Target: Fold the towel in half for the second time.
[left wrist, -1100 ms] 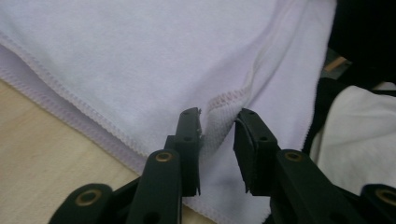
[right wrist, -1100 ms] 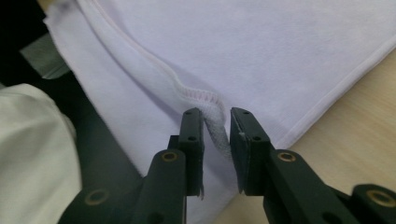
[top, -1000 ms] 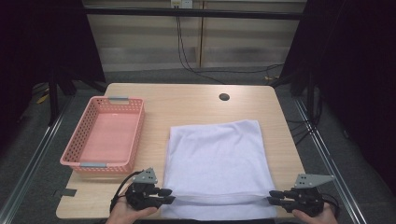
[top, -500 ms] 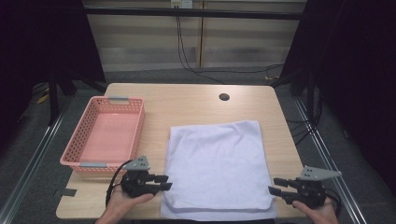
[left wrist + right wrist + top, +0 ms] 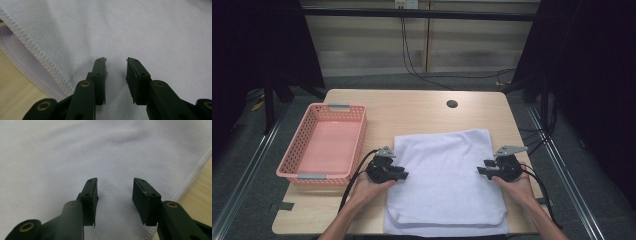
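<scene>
Between both grippers lies the folded white towel (image 5: 444, 180); left gripper (image 5: 401, 175) over its left edge, right gripper (image 5: 482, 171) over its right edge, both released, jaws apart, nothing held.

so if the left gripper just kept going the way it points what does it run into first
Most likely the white cloth itself. The left gripper has its jaws open just over the fabric, pointing across it toward the right gripper. How far it sits above the cloth is hard to judge, so it might skim the surface first.
</scene>
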A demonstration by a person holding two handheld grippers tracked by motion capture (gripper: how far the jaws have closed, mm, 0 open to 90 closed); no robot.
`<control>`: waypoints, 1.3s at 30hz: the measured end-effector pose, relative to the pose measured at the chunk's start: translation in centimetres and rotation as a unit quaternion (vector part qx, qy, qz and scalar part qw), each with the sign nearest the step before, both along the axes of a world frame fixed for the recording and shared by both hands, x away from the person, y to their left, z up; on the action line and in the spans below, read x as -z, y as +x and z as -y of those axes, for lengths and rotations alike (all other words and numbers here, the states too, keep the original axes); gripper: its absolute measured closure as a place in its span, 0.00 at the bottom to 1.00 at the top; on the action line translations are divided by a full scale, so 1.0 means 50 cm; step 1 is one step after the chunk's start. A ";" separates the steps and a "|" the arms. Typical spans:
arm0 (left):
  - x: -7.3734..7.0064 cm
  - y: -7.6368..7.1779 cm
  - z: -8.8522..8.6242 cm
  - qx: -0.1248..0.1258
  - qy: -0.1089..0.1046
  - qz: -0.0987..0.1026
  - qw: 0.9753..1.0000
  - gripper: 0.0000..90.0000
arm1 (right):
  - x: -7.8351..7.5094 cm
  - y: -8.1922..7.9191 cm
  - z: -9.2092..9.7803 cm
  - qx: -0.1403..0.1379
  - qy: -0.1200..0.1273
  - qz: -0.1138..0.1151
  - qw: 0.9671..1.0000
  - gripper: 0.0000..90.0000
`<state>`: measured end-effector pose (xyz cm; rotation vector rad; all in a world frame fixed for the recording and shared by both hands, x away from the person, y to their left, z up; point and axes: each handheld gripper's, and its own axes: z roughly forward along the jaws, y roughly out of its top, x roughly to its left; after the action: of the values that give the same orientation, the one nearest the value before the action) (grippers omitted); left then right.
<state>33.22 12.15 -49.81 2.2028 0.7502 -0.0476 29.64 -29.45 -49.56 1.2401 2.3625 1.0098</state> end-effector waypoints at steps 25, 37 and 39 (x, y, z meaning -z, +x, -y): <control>-0.049 -0.061 -0.031 -0.009 -0.036 -0.001 0.999 0.75 | -0.056 -0.109 0.045 0.000 0.021 0.022 1.000 0.83; -0.031 0.125 -0.002 -0.090 -0.023 0.009 0.996 0.77 | -0.034 0.097 0.068 0.053 0.019 0.020 0.998 0.64; -0.015 0.132 0.001 -0.096 -0.005 0.004 0.995 0.76 | -0.017 0.108 0.062 0.049 0.022 0.012 0.999 0.60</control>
<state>39.79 12.09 -49.07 2.1098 0.9523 0.0540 35.03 -32.56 -48.69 1.3380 2.2501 1.0447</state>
